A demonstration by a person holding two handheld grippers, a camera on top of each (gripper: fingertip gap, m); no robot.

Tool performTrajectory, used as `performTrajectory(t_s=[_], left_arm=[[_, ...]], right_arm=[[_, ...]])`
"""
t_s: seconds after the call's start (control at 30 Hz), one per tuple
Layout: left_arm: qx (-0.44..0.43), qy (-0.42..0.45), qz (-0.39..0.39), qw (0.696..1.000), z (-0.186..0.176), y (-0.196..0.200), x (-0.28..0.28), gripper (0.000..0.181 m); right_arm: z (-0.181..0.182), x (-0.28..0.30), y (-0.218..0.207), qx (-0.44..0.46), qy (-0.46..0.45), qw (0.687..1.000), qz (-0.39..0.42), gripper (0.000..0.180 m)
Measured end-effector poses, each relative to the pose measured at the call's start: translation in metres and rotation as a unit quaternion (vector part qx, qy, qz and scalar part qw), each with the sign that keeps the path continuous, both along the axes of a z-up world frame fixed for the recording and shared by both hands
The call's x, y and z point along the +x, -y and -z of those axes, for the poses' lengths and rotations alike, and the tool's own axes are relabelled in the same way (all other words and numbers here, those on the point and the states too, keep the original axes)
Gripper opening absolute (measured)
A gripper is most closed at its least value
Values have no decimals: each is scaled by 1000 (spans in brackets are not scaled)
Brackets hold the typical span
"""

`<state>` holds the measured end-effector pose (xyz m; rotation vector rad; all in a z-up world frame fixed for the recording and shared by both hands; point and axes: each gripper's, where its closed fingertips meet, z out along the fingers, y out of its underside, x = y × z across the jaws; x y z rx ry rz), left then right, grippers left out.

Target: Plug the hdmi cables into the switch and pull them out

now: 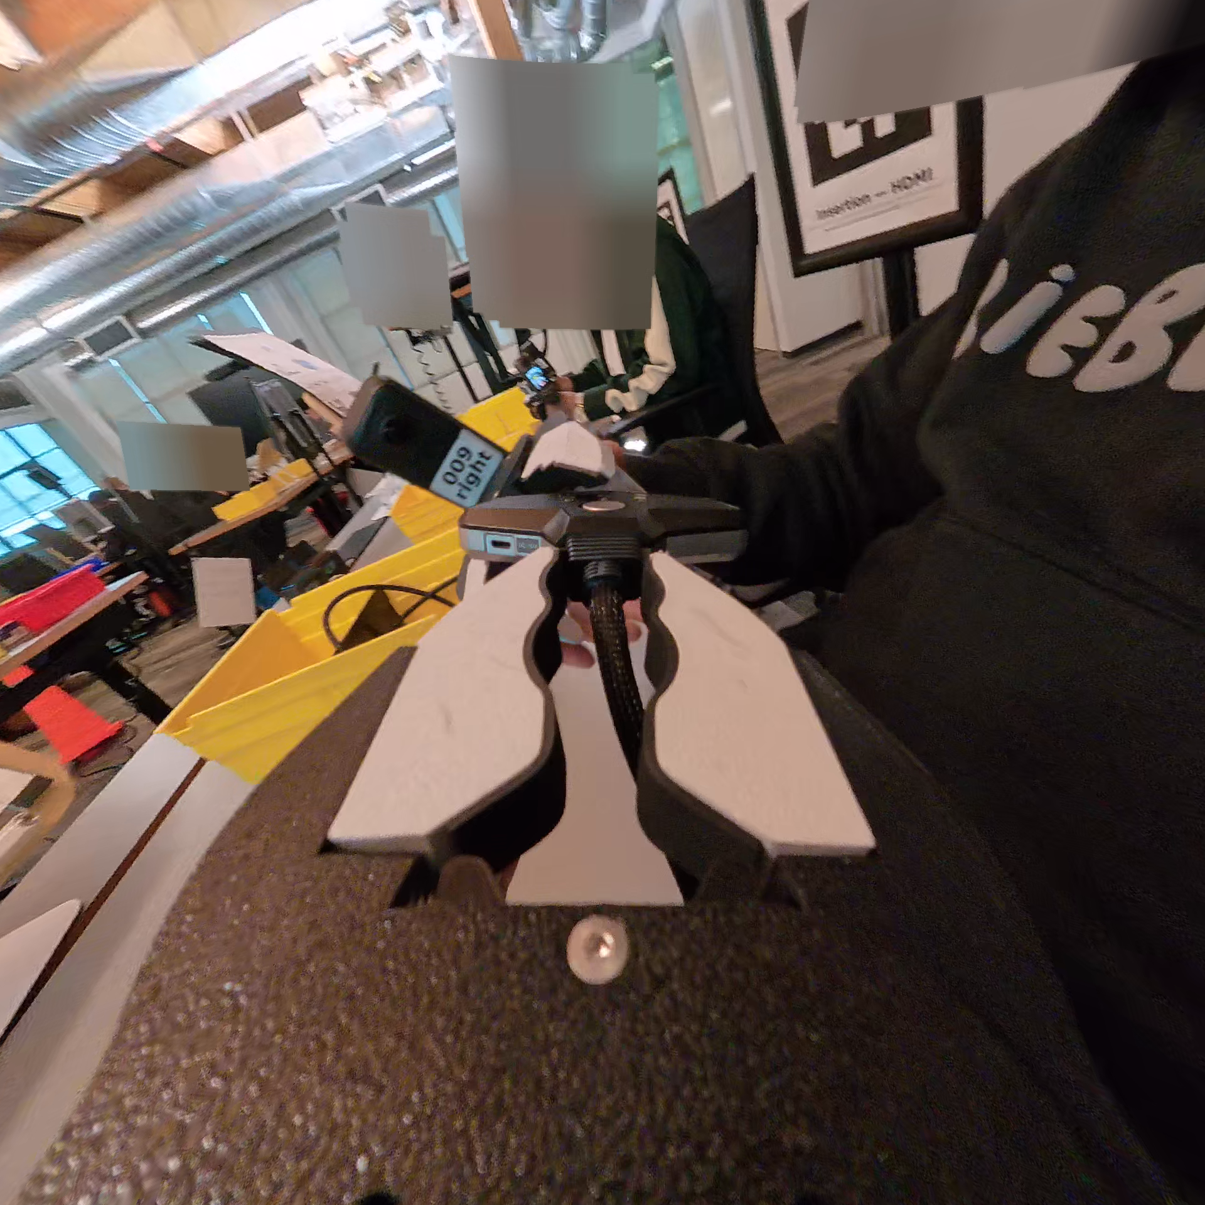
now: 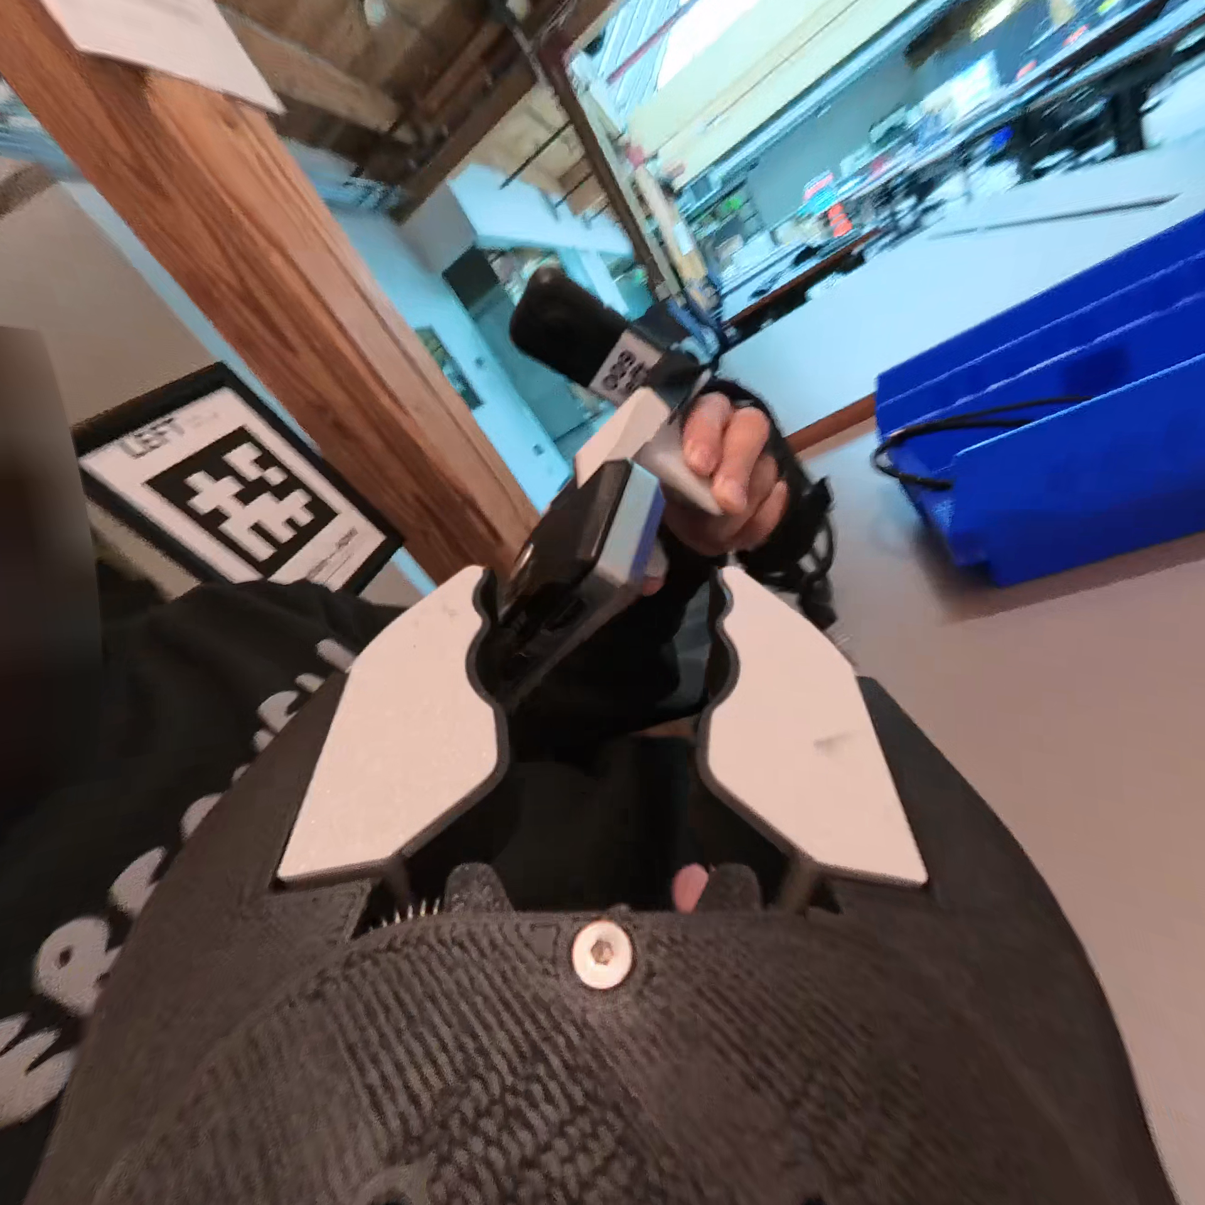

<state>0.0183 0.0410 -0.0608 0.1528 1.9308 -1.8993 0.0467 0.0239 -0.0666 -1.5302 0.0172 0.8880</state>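
Observation:
In the left wrist view, my left gripper (image 1: pixel 601 577) is shut on a black braided hdmi cable (image 1: pixel 618 658) just behind its plug (image 1: pixel 601 551). The plug sits in a port of the dark grey switch (image 1: pixel 521 525), which is held in the air. The right gripper (image 1: pixel 567 456) holds the switch from the far side. In the right wrist view, my right gripper (image 2: pixel 600 580) is shut on the switch (image 2: pixel 574 548), which lies tilted between its white fingers (image 2: pixel 417 730). The left gripper (image 2: pixel 645 450), in a hand, is right behind the switch. Loose cable (image 2: pixel 805 541) hangs beside it.
Yellow bins (image 1: pixel 287 671) with a black cable stand to the left on the table (image 1: pixel 98 867). A blue bin (image 2: pixel 1043 443) with a cable stands on the grey table (image 2: pixel 978 750). There is also a wooden post (image 2: pixel 261 280), framed marker signs (image 2: pixel 241 495) and a person's black hoodie (image 1: pixel 1011 619) close by.

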Motion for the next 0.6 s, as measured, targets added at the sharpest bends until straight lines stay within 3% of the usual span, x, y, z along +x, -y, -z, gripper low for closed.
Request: performTrajectory(t_s=[0.13, 0.27, 0.47, 0.6], left_arm=[[15, 8, 11, 1000, 3, 8, -2, 22], [16, 20, -10, 1000, 1, 5, 1, 21], [47, 49, -40, 997, 2, 1, 3, 21], [64, 36, -99, 992, 4, -7, 16, 22]], right_arm=[[-4, -18, 5, 26, -33, 997, -70, 35], [-11, -12, 0, 57, -79, 994, -51, 34], [-9, -10, -5, 58, -83, 994, -48, 29], [-11, 2, -10, 75, -71, 995, -14, 24]])
